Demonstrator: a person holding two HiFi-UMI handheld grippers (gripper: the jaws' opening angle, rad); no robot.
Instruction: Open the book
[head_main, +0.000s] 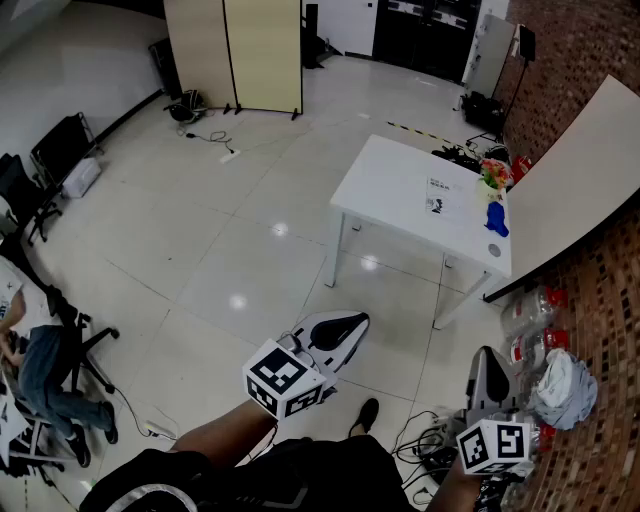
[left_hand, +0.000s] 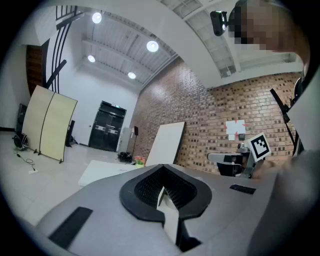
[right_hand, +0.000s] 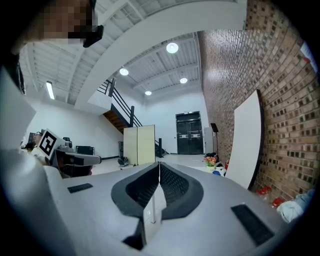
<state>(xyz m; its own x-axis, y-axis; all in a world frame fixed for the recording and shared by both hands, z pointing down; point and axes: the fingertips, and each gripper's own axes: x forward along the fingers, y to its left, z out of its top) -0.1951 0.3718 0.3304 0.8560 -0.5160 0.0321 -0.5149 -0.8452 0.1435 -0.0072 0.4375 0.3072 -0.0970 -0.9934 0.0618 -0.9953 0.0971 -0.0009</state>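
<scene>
Setting: a lab-like studio hall is indicated | Evidence: brick wall (head_main: 612, 300), glossy tiled floor (head_main: 220, 250), white table (head_main: 395, 190), folding screen (head_main: 250, 50), office chairs (head_main: 55, 150) and loose cables (head_main: 215, 137) are seen | Overhead: high ceiling (right_hand: 150, 62) lit by round lamps (right_hand: 172, 48)

Glossy white tiled floor (head_main: 200, 240), white table (head_main: 400, 195), brick wall (head_main: 600, 300), folding screen (head_main: 235, 55), round ceiling lights (left_hand: 152, 46)

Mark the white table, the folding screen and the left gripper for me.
white table (head_main: 390, 190), head view, bare tabletop.
folding screen (head_main: 262, 55), head view, right panel.
left gripper (head_main: 355, 322), head view, between its fingertips.
</scene>
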